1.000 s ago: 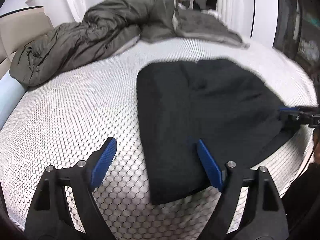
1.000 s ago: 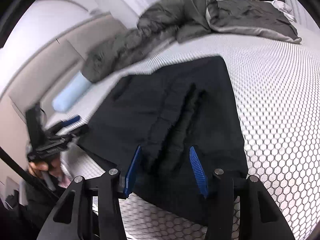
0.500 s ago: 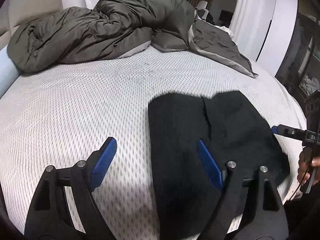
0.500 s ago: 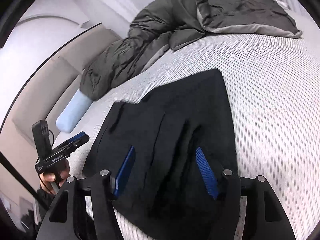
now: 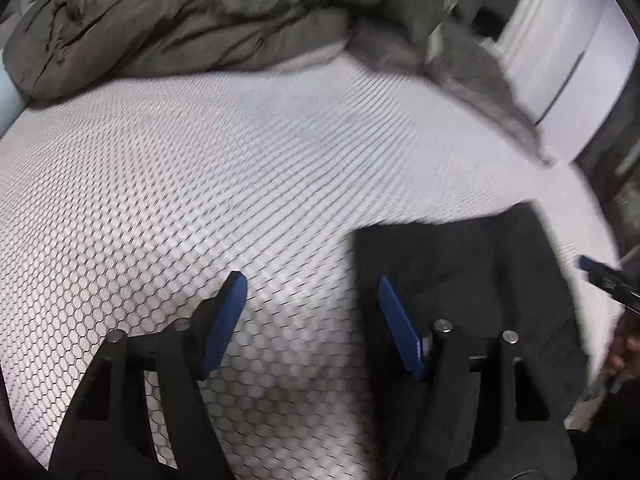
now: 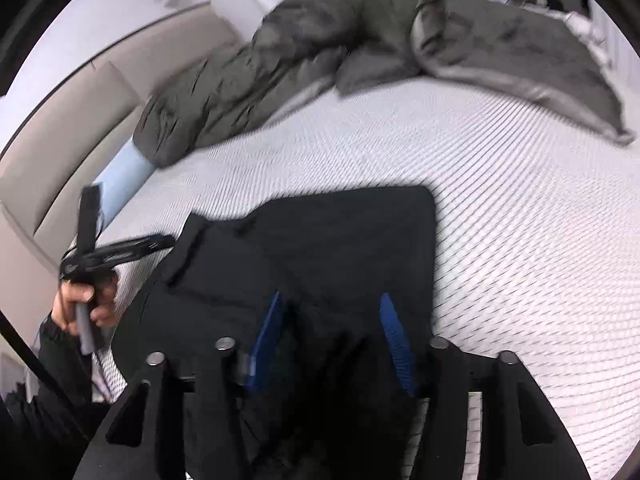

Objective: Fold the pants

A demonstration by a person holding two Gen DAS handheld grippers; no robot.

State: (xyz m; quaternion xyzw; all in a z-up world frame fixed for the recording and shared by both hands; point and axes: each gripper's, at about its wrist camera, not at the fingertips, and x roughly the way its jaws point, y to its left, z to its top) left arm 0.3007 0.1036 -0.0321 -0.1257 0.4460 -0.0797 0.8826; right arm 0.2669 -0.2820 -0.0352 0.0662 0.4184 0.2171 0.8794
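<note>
Both views are smeared with motion blur, so fine detail on the black pants (image 6: 320, 248) is hard to read: folds and seams melt into one dark mass. In the right wrist view they lie folded into a rough rectangle near the mattress's near edge, their lower part cut off behind the right gripper (image 6: 330, 336). Its blue pads stand apart over the fabric, and nothing is seen pinched between them. In the left wrist view the pants (image 5: 472, 264) sit at the lower right, partly hidden by the gripper's frame.

The left gripper (image 5: 312, 320) hangs over bare honeycomb-patterned mattress (image 5: 200, 200), jaws closing, nothing but mattress between them; its right pad sits against the pants' left edge in the picture, contact unclear. The left hand (image 6: 80, 300) around its handle shows at the mattress's left edge.

A wide stretch of mattress lies open beyond the pants, up to the crumpled grey-green duvet (image 6: 320, 36) heaped along the far edge. A pale blue bolster (image 6: 120, 176) peeks out by the headboard (image 6: 60, 152), mostly buried under the duvet.
</note>
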